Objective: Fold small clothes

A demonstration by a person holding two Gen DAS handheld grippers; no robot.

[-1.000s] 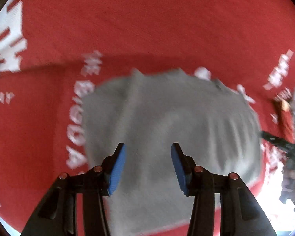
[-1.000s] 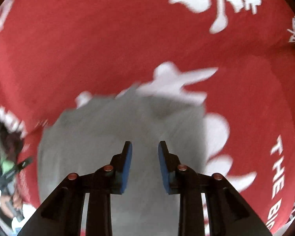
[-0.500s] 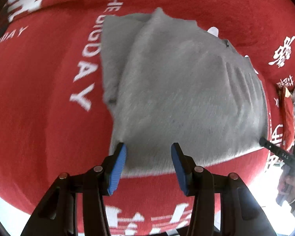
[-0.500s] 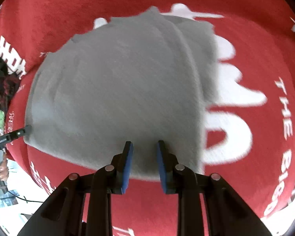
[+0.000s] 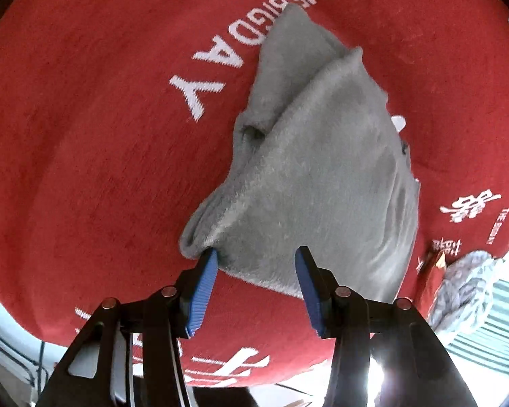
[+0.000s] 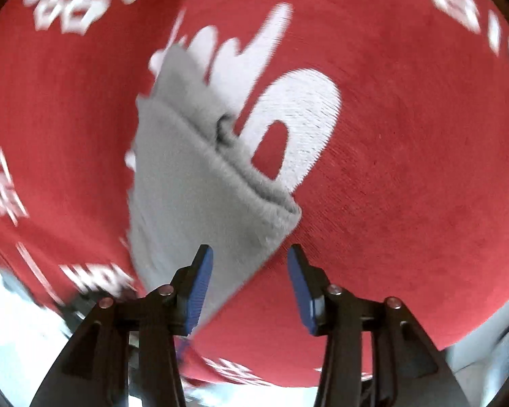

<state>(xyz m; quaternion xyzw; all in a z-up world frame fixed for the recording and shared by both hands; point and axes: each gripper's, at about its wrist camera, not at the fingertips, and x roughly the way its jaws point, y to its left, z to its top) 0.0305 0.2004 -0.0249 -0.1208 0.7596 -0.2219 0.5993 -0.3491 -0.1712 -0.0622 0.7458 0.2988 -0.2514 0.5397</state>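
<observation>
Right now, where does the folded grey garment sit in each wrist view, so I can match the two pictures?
Left wrist: grey garment fills centre to right, its near corner at the left fingertip.
Right wrist: grey garment lies centre-left, blurred, its near edge between the open fingers.
Shared landmark: the red cloth with white lettering beneath it.

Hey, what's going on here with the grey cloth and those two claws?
A person is working a two-finger claw in each hand over a small grey garment lying on a red cloth with white lettering. The garment is already folded over on itself. The left claw and the right claw are both open at its near edge, gripping nothing; one left pad just touches a bunched corner.
</observation>
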